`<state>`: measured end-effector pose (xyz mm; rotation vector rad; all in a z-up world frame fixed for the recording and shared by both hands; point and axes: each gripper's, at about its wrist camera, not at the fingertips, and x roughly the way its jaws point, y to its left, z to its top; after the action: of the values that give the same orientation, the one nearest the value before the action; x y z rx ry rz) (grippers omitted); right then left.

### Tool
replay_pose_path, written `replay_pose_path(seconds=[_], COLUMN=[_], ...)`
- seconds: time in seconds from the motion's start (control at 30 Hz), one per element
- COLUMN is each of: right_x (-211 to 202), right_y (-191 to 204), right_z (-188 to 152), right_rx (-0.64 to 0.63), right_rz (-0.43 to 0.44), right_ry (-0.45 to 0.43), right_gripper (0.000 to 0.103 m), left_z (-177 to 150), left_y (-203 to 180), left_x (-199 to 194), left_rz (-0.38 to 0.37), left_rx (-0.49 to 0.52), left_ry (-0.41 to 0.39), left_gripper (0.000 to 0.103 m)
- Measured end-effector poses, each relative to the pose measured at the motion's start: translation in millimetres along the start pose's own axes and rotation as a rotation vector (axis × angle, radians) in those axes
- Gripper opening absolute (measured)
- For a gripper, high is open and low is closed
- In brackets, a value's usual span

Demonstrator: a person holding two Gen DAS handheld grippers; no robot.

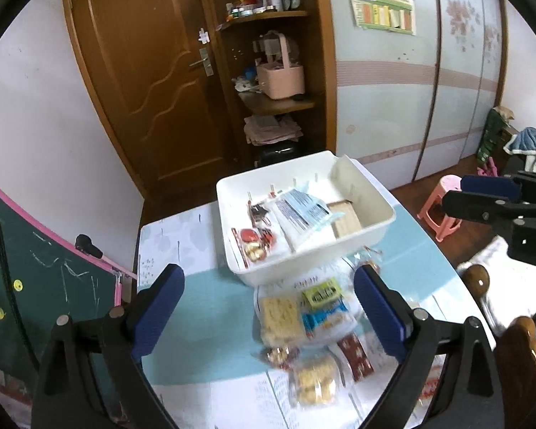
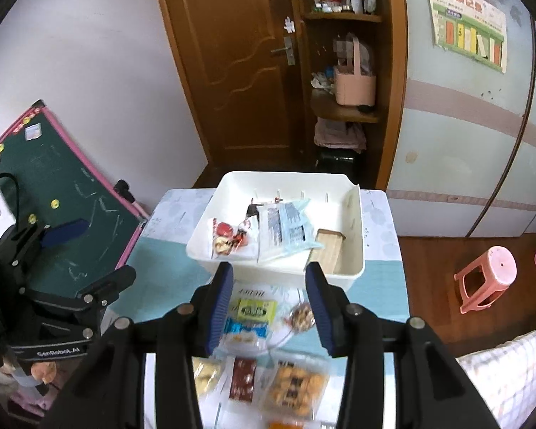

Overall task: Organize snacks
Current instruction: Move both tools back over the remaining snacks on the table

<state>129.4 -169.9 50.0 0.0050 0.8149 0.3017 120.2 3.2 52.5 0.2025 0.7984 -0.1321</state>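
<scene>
Table: a blue-and-white cloth covers the table [image 2: 168, 250]; its far edge carries the white bin [image 2: 353, 221], its near half a loose pile of snack packets.
Bin contents: a red-printed packet [image 2: 228, 237] at the left end, a pale blue pouch [image 2: 286, 228] in the middle, a tan box [image 2: 327, 246] at the right end.
Loose snacks: green packet [image 2: 256, 309], blue-and-white packet [image 2: 246, 329], dark red sachet [image 2: 243, 379], cracker bag [image 2: 293, 386], round nut pack [image 2: 302, 316], all just this side of the bin's near wall.
Left gripper [image 1: 268, 321]: fingers wide apart, nothing between them; the pile lies straight ahead and below.
Right gripper [image 2: 268, 307]: fingers partly apart, empty; the green packet and the blue-and-white packet show in the gap.
Key relation: the green packet's long axis seems to run across the right gripper's gap, parallel to the bin's near wall.
Nearer hand: probably the right, which looks more closely centred over those two packets.
Judged progress: partway; several snacks are binned, more wait on the cloth.
</scene>
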Motion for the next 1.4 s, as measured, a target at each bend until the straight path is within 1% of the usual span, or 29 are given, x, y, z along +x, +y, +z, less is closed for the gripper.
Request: replay_pose_path(seconds=[0.1, 0.17, 0.27, 0.37, 0.47, 0.6, 0.67, 0.73, 0.8, 0.87, 0.9, 1.03, 1.17, 1.27, 1.4], right_x=[-22.9, -35.6, -46.7, -46.5, -38.9, -20.2, -9.2, 5.7, 20.2, 29.7, 36.4, 57.0, 73.2, 81.8, 94.2], right_y=[5.6, 9.9, 14.6, 15.4, 11.0, -0.4, -7.9, -15.0, -23.1, -32.1, -39.0, -59.4, -66.2, -65.0, -61.7], right_z=[-18.9, -36.2, -63.6, -93.5, -121.4, -157.5, -168.6, -181.7, -192.5, -201.9, -207.3, -227.8, -248.2, -258.3, -262.7], right_rx=[-0.031, -0.061, -0.113, -0.145, -0.151, -0.152, -0.16, -0.207, -0.27, -0.303, -0.308, -0.306, -0.361, -0.403, -0.434], right_rz=[0.005, 0.01, -0.009, -0.04, -0.06, -0.107, -0.12, -0.113, -0.14, -0.159, -0.154, -0.112, -0.088, -0.073, -0.053], right_ry=[-0.026, -0.047, -0.068, -0.067, -0.036, 0.006, 0.035, 0.077, 0.116, 0.139, 0.16, 0.239, 0.305, 0.331, 0.352], right_gripper=[0.054, 0.065, 0.07, 0.072, 0.072, 0.072, 0.072, 0.072, 0.072, 0.072, 0.072, 0.072, 0.072, 0.072, 0.072], left_z=[-16.8, -27.4, -46.1, -65.5, -83.9, -109.2, -121.0, -129.3, -138.3, -146.9, -150.4, -164.4, -177.0, -184.4, -189.6], left_y=[-3.2, -2.7, -2.4, -3.4, -8.8, -22.1, -29.3, -34.5, -39.7, -43.3, -44.5, -47.5, -45.1, -42.6, -43.1], left_x=[-17.0, -24.5, -33.6, -33.7, -26.8, -10.9, -0.7, 9.1, 21.2, 33.5, 38.9, 65.9, 98.1, 118.1, 134.7], left_rz=[-0.023, -0.043, -0.083, -0.113, -0.131, -0.114, -0.111, -0.109, -0.098, -0.094, -0.093, -0.087, -0.08, -0.089, -0.089], left_rx=[0.007, -0.001, -0.019, -0.032, -0.027, 0.004, 0.01, 0.015, 0.022, 0.017, 0.012, -0.017, -0.054, -0.085, -0.104], left_ry=[0.007, 0.015, 0.022, 0.03, 0.034, 0.022, 0.025, 0.032, 0.037, 0.049, 0.057, 0.112, 0.191, 0.247, 0.29], left_gripper=[0.096, 0.096, 0.096, 0.096, 0.096, 0.096, 0.096, 0.096, 0.096, 0.096, 0.096, 0.096, 0.096, 0.096, 0.096])
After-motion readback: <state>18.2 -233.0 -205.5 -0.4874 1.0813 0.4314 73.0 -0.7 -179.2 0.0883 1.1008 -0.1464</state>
